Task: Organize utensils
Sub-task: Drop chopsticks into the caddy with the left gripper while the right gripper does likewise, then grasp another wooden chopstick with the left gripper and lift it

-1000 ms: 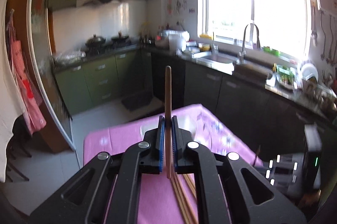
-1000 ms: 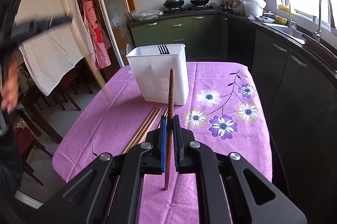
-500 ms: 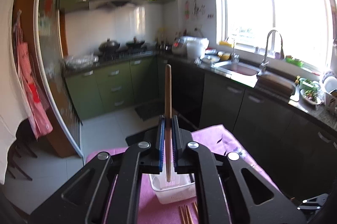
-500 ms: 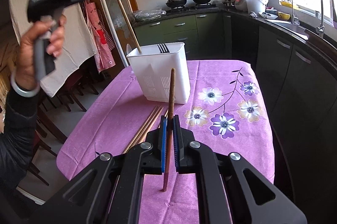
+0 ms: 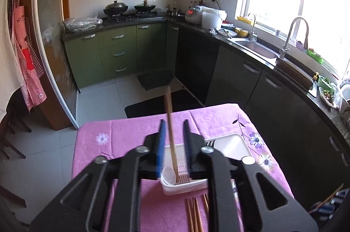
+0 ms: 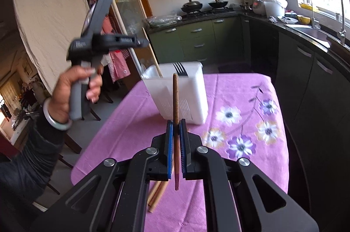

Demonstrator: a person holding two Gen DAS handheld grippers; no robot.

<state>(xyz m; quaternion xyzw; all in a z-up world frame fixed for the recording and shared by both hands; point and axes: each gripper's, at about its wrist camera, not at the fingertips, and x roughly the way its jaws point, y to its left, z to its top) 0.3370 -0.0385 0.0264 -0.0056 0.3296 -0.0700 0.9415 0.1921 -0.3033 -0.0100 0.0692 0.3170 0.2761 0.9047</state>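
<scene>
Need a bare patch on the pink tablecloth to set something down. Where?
Free: the floral stretch of tablecloth to the right of the white utensil holder, and the strip behind the holder. Crowded: near edge, where loose chopsticks lie in front of the holder.

Tablecloth (image 6: 131, 114) is showing bright pink-purple w/ white, purple & orange-edged flowers on dark stems. Utensil caddy (image 6: 186, 101) is looking plain white, black fork graphic on its rim. Left gripper (image 5: 172, 140) & right gripper (image 6: 175, 135) are both showing black bodies w/ blue pads. Chopstick (image 6: 175, 101) in the right one is reading dark reddish-brown; the other chopstick (image 5: 170, 129) pale tan. Lower cabinets (image 5: 113, 52) are glowing olive green. Apron (image 5: 26, 57) is showing red-white check.
</scene>
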